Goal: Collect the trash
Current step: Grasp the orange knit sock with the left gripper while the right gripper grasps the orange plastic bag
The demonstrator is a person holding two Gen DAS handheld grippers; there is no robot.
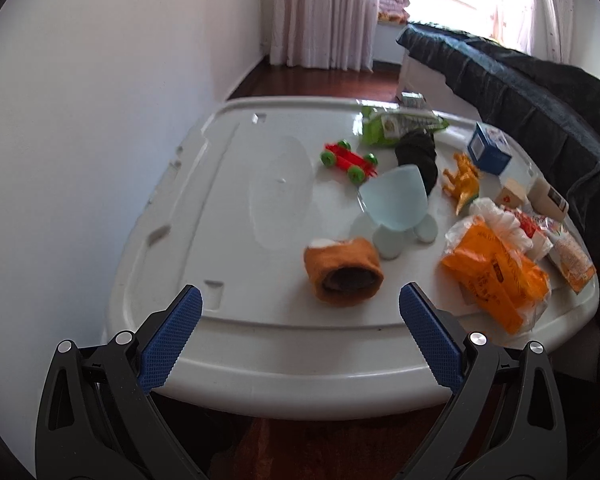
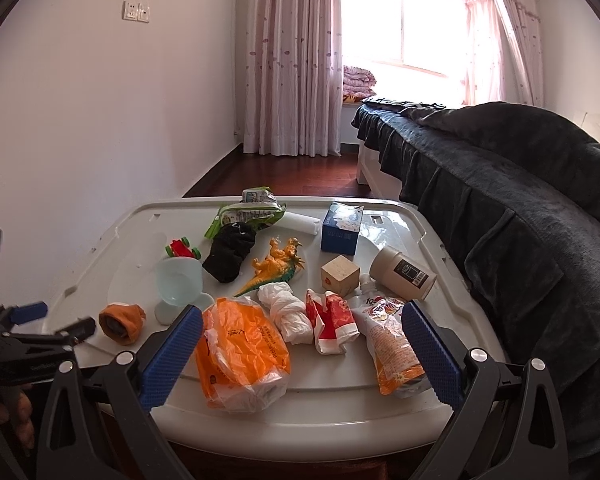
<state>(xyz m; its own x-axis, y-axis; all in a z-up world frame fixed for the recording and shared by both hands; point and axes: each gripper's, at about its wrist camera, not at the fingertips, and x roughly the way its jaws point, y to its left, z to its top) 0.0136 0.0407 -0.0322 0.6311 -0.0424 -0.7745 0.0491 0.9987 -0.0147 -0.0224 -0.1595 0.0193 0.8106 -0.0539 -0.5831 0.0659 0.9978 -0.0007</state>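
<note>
A white plastic table (image 2: 260, 408) holds trash and toys. Near its front edge lie an orange plastic bag (image 2: 240, 356) (image 1: 496, 276), a knotted white bag (image 2: 288, 316), a red-and-white wrapper (image 2: 332, 320) and an orange pouch (image 2: 392, 344). A green wrapper (image 2: 244, 216) (image 1: 396, 128) lies at the far side. My right gripper (image 2: 302, 336) is open and empty above the front edge, by the orange bag. My left gripper (image 1: 300, 320) is open and empty at the front left, just short of an orange sock (image 1: 342, 274).
A pale blue cup (image 1: 394, 200), a red toy car (image 1: 348, 160), a black sock (image 1: 418, 156), an orange toy dinosaur (image 2: 278, 266), a wooden block (image 2: 340, 274), a blue box (image 2: 342, 228) and a tan tube (image 2: 402, 272) share the table. A dark-covered bed (image 2: 520, 184) runs along the right.
</note>
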